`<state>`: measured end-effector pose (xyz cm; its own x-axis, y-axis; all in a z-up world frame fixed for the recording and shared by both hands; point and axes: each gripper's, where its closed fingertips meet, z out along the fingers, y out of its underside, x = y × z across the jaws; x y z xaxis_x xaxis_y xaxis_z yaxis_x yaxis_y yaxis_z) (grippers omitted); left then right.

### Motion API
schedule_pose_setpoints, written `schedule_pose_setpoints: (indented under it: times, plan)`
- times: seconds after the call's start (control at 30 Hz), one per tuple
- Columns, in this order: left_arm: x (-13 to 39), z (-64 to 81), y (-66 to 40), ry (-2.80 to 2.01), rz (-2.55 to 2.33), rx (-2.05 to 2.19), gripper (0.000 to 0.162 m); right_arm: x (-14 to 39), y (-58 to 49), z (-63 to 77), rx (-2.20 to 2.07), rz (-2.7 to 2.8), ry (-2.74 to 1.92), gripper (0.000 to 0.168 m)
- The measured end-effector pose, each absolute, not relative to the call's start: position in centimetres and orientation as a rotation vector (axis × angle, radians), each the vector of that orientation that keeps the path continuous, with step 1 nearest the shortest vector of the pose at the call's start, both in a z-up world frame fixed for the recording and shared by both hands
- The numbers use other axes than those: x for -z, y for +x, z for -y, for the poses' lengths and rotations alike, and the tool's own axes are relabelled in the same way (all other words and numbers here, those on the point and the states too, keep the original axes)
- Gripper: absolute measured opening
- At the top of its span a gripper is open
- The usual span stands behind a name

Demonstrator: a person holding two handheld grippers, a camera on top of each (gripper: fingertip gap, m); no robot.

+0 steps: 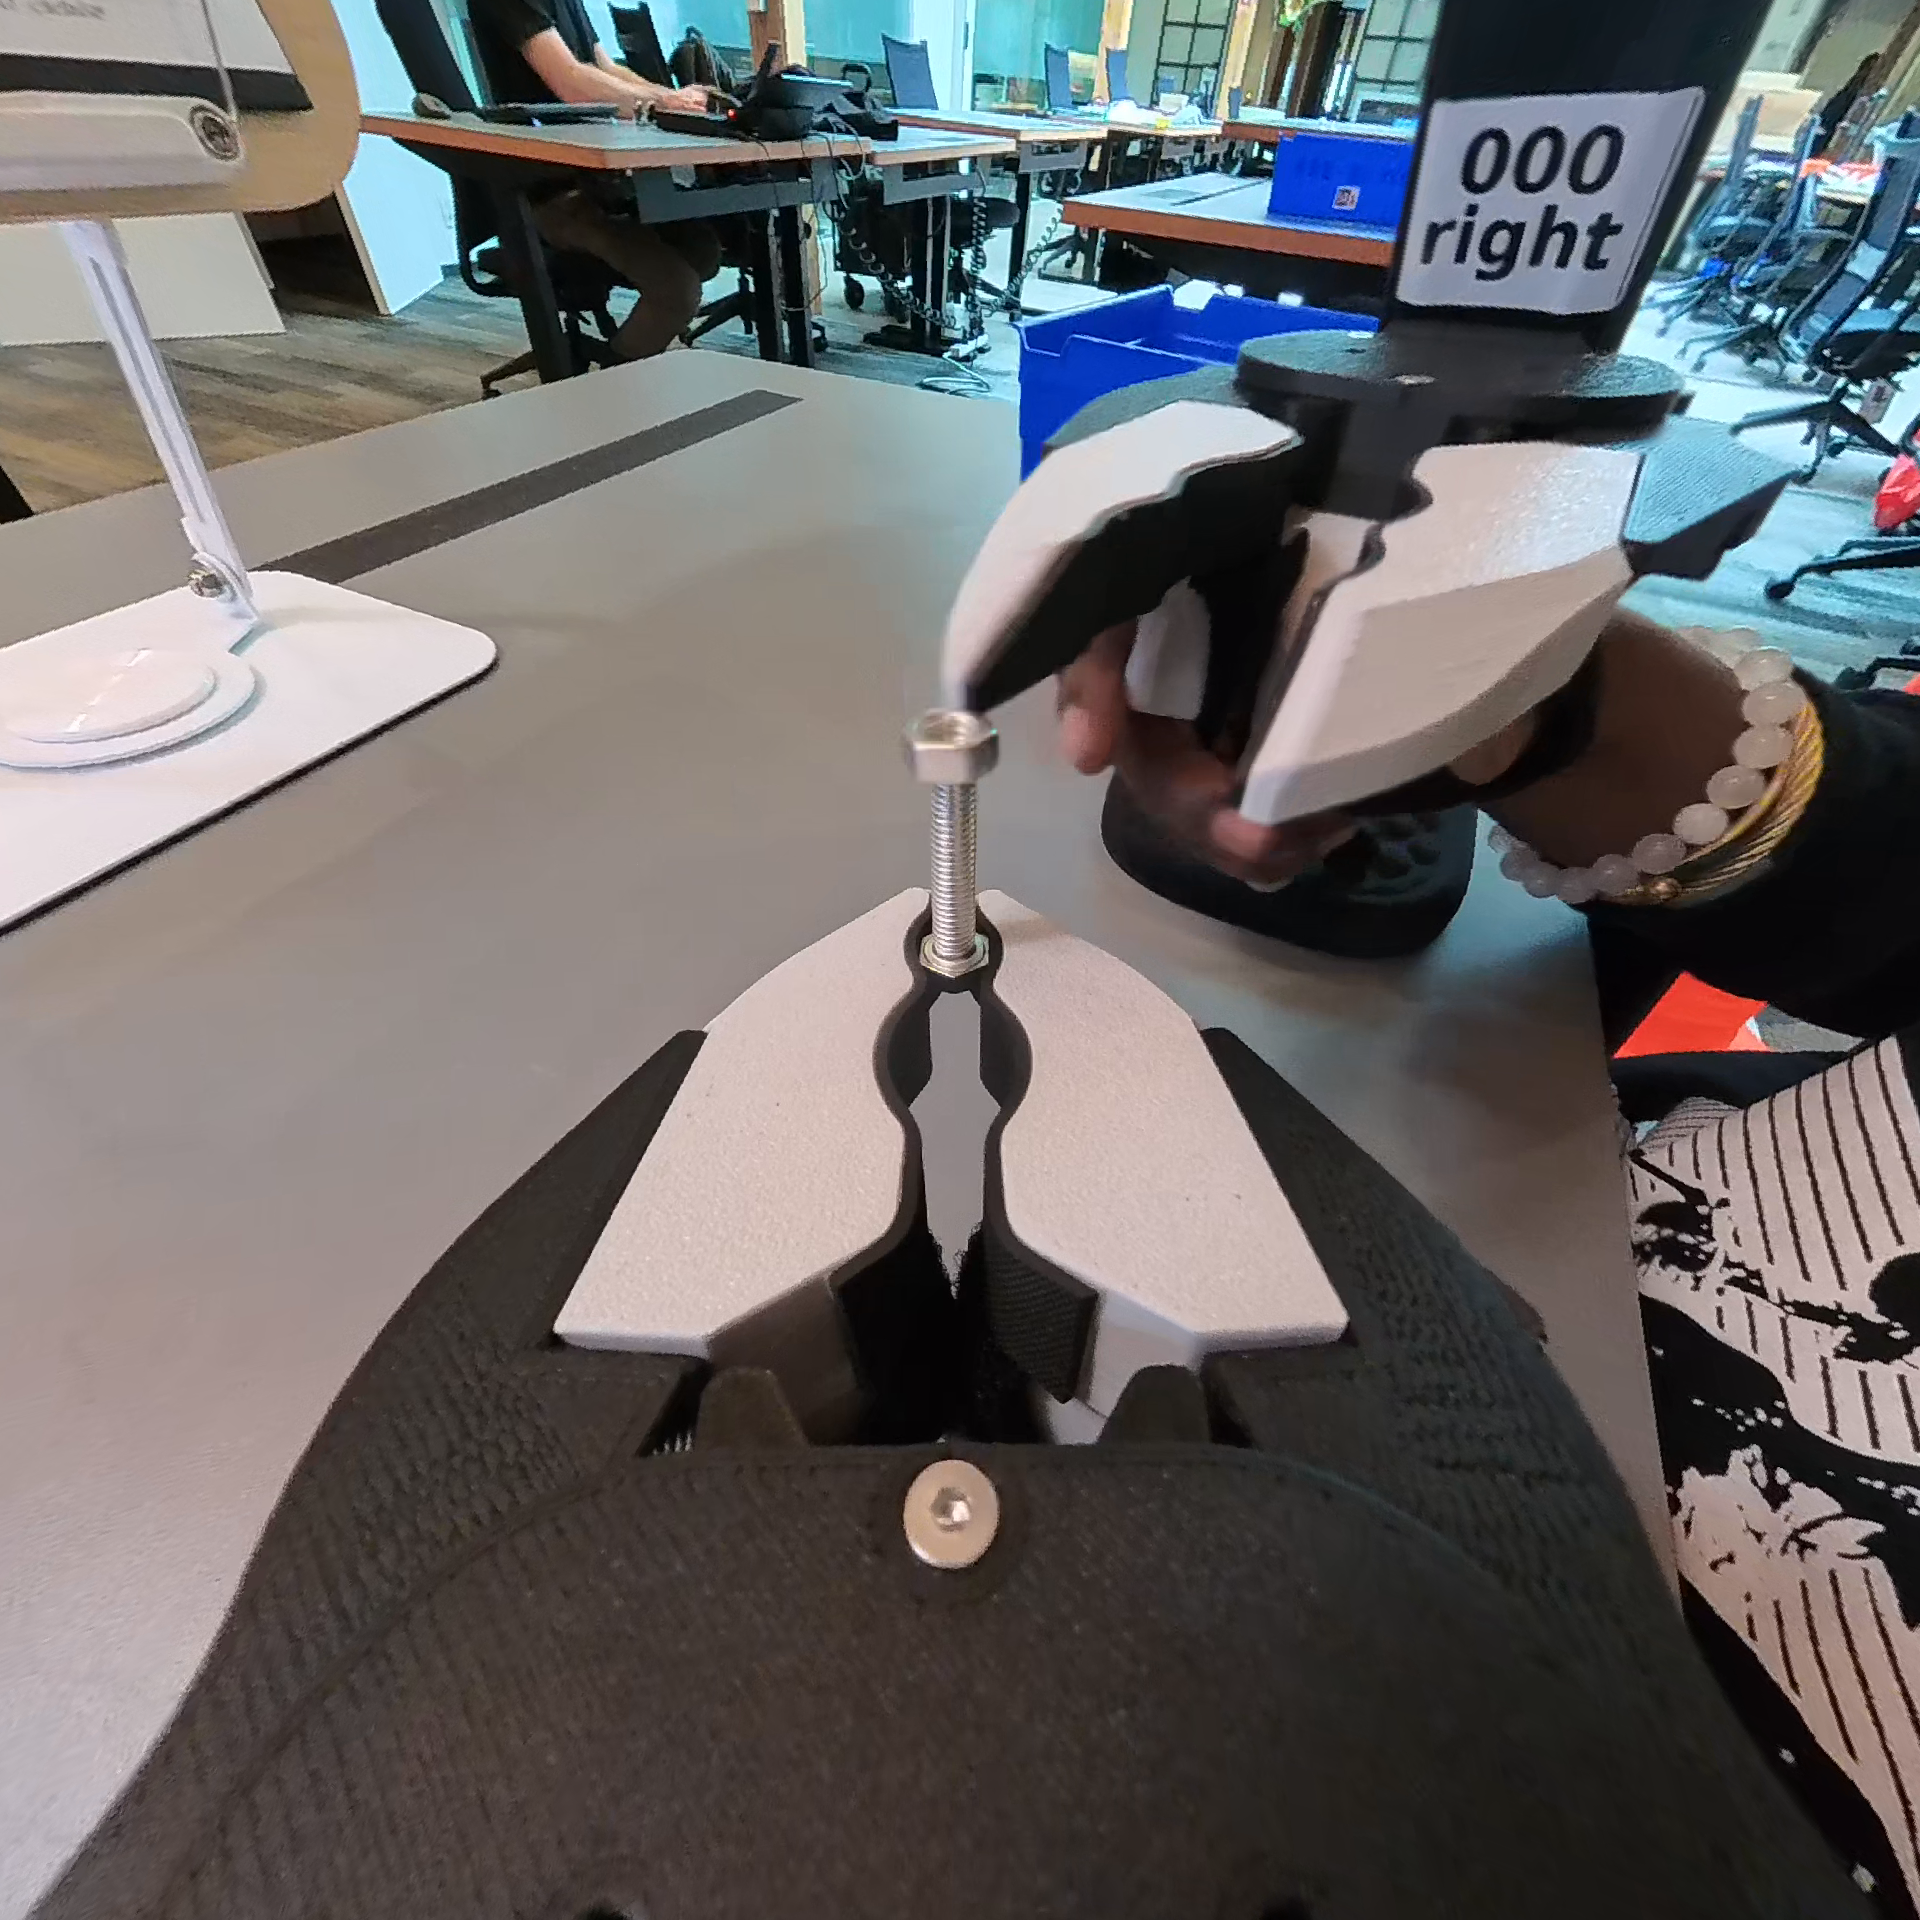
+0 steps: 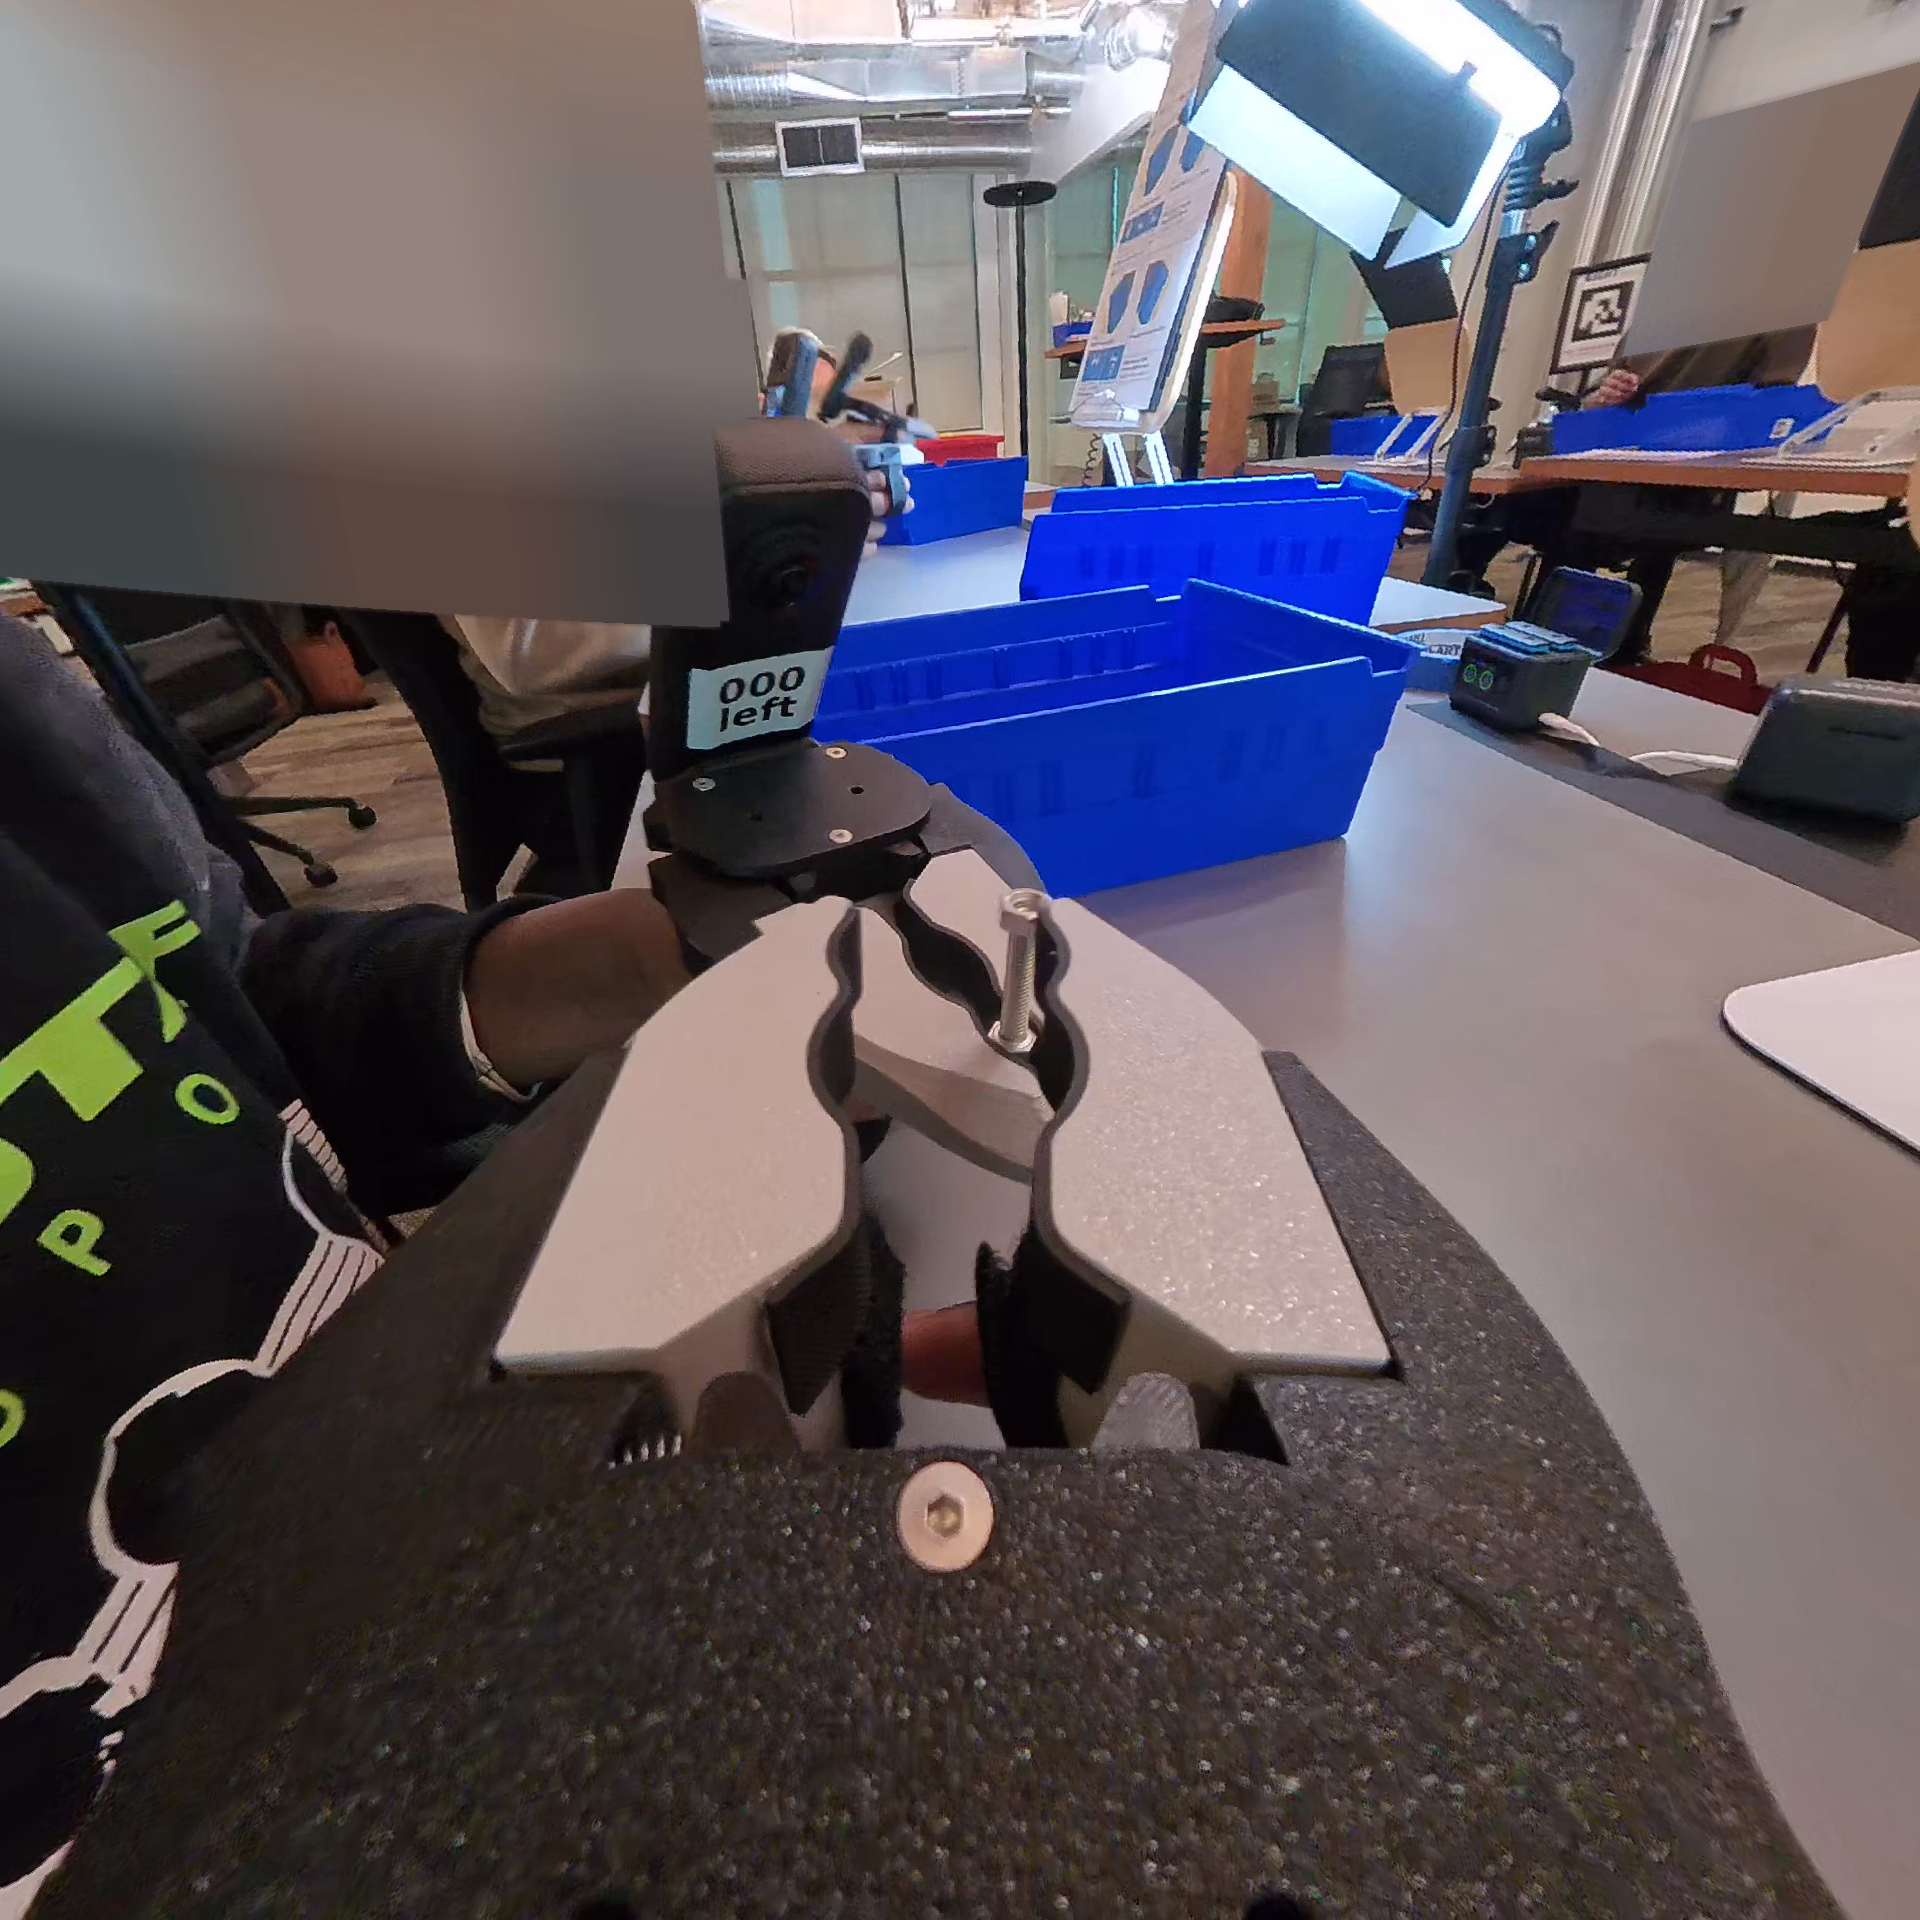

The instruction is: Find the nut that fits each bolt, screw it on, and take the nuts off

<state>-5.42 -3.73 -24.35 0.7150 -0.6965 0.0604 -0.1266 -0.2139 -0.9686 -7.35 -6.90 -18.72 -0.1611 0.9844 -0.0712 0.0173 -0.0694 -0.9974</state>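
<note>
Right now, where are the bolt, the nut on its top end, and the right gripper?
bolt (image 1: 953,873): left wrist view, on its threaded shank.
nut (image 1: 950,746): left wrist view, on its side face.
right gripper (image 1: 1112,758): left wrist view, midway between its spread fingertips.

Your grey table (image 1: 520,831), crossed by a dark strip (image 1: 540,488), carries a white stand base (image 1: 260,665), blue bins (image 2: 1122,748), a small black charger (image 2: 1517,686) and a dark case (image 2: 1829,758).
</note>
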Motion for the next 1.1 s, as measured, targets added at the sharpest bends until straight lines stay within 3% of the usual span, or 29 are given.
schedule_pose_setpoints:
  times: [0.13,0.37,0.5,0.57,0.67,0.87,1.1]
  plan:
    - [24.4,3.8,-5.3,-1.736,-0.666,0.596,0.004,18.7,-6.9,6.6,-1.369,1.286,-1.190,0.026]
    - [24.6,3.8,-5.1,-1.746,-0.686,0.592,0.004,19.0,-8.2,6.9,-1.377,1.305,-1.196,0.043]
    - [24.5,3.8,-5.3,-1.741,-0.668,0.598,0.004,19.0,-7.6,6.8,-1.369,1.297,-1.202,0.036]
    - [24.5,3.7,-5.4,-1.741,-0.663,0.600,0.004,18.9,-7.0,7.0,-1.382,1.293,-1.190,0.024]
    - [24.5,3.8,-5.2,-1.743,-0.673,0.598,0.004,18.7,-7.0,6.6,-1.375,1.271,-1.185,0.022]
    - [24.7,3.8,-5.2,-1.750,-0.677,0.594,0.004,19.3,-8.2,6.8,-1.373,1.299,-1.200,0.041]
    - [24.6,3.7,-5.3,-1.750,-0.663,0.599,0.004,18.8,-6.7,6.7,-1.379,1.267,-1.178,0.022]
